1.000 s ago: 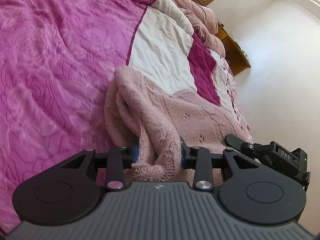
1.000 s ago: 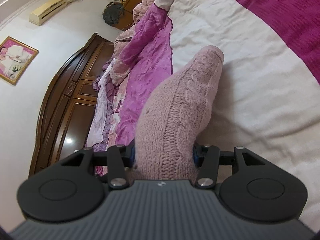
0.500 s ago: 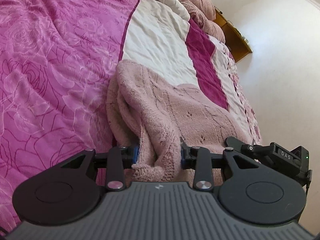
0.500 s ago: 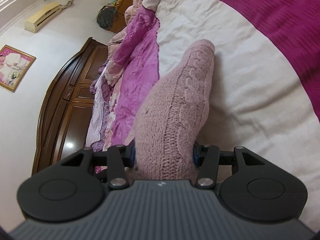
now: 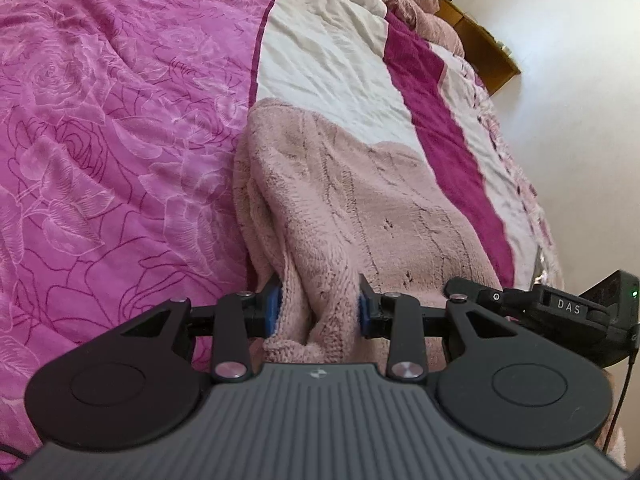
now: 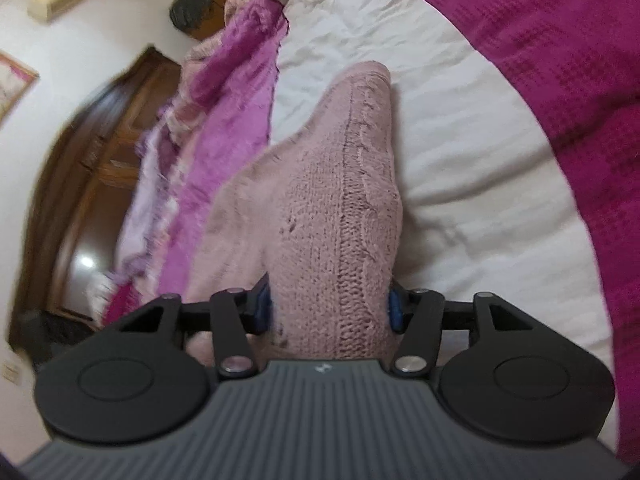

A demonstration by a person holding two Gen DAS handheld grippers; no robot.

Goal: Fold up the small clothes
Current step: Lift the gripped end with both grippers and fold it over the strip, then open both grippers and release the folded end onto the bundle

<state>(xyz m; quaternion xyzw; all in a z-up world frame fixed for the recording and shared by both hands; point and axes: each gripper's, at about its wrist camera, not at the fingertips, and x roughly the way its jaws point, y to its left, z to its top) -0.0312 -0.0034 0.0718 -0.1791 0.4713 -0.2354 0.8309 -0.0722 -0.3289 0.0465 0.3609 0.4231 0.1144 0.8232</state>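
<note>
A pale pink knitted garment (image 5: 352,200) lies on the bed, spread over the white and magenta cover. My left gripper (image 5: 319,308) is shut on a bunched fold of its near edge, knit filling the gap between the blue pads. In the right wrist view another part of the same pink knit (image 6: 344,208) rises as a ridge from the cover. My right gripper (image 6: 329,312) has that ridge between its pads; its jaws are opening, and the knit still touches both pads.
A pink rose-patterned quilt (image 5: 112,140) covers the bed's left side, white sheet (image 5: 328,64) and magenta stripe (image 5: 448,128) to the right. A black unit marked DAS (image 5: 568,308) sits by the left gripper's right side. Dark wooden wardrobe (image 6: 92,168) stands beyond the bed; bedding is heaped alongside.
Both grippers have sunk closer to the bed with the knit in them. The right gripper's pads stand slightly wider apart, and its view is now blurred.
</note>
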